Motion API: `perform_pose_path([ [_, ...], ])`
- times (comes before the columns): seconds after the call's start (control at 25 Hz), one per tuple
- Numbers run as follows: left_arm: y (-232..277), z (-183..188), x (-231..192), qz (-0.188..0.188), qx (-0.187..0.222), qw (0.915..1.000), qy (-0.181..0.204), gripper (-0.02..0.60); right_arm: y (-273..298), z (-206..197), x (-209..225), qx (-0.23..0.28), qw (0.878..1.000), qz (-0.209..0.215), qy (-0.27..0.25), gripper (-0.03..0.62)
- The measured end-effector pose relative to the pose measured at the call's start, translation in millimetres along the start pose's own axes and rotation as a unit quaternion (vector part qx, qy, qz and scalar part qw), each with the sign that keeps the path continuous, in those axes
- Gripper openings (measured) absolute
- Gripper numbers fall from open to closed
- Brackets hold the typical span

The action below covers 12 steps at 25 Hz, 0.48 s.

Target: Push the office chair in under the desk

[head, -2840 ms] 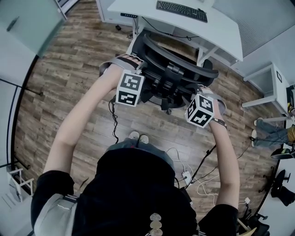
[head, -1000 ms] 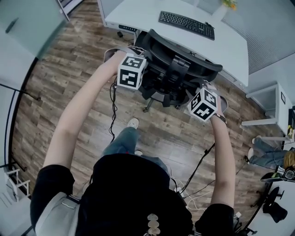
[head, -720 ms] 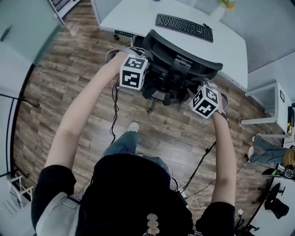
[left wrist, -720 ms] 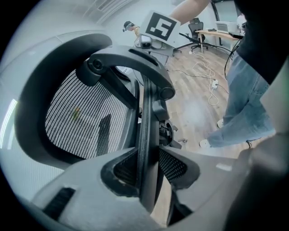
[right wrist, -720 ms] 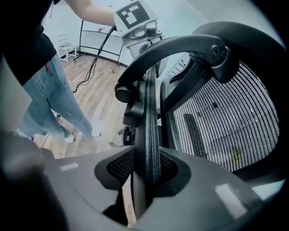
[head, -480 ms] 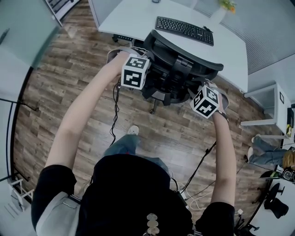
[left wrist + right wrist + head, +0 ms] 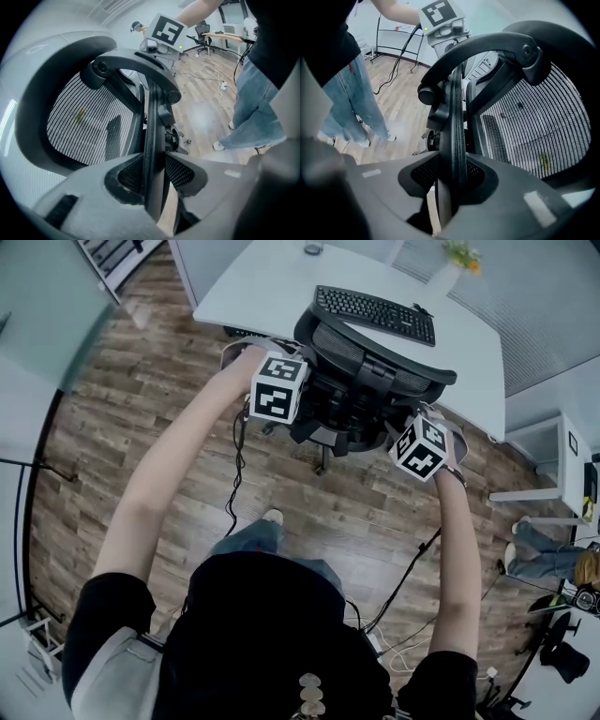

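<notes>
A black mesh office chair (image 7: 361, 381) stands at the front edge of the white desk (image 7: 272, 287), its backrest top just below the keyboard (image 7: 375, 313). My left gripper (image 7: 281, 390) is at the backrest's left edge, my right gripper (image 7: 419, 448) at its right edge. In the left gripper view the jaws (image 7: 152, 185) are shut on the backrest's black rim (image 7: 151, 131). The right gripper view shows the same: its jaws (image 7: 451, 178) clamp the rim (image 7: 457, 122). The mesh back (image 7: 534, 126) fills the space beyond.
A small plant vase (image 7: 448, 273) sits on the desk behind the keyboard. A white side table (image 7: 553, 451) stands to the right, with another person's legs (image 7: 539, 545) near it. Cables (image 7: 403, 587) trail over the wooden floor by my feet (image 7: 273, 517).
The chair and both grippers have moved toward the desk, and the backrest now meets the desk's edge. The person has stepped forward behind it.
</notes>
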<state>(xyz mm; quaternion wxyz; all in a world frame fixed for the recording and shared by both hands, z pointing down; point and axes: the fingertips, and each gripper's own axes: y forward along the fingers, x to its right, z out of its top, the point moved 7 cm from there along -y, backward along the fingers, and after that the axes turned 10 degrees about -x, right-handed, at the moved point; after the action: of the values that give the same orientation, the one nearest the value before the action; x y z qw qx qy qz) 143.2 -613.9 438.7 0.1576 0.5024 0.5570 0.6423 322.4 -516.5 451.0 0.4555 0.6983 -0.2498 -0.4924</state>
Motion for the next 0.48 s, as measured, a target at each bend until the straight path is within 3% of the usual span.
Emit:
perform_pose_path([
  [0.48, 3.1, -1.7, -2.5, 0.016, 0.003, 0.9999, -0.002, 0.143, 6.5, -0.3, 6.2, -0.006, 1.000, -0.014, -0.008, 0.120],
])
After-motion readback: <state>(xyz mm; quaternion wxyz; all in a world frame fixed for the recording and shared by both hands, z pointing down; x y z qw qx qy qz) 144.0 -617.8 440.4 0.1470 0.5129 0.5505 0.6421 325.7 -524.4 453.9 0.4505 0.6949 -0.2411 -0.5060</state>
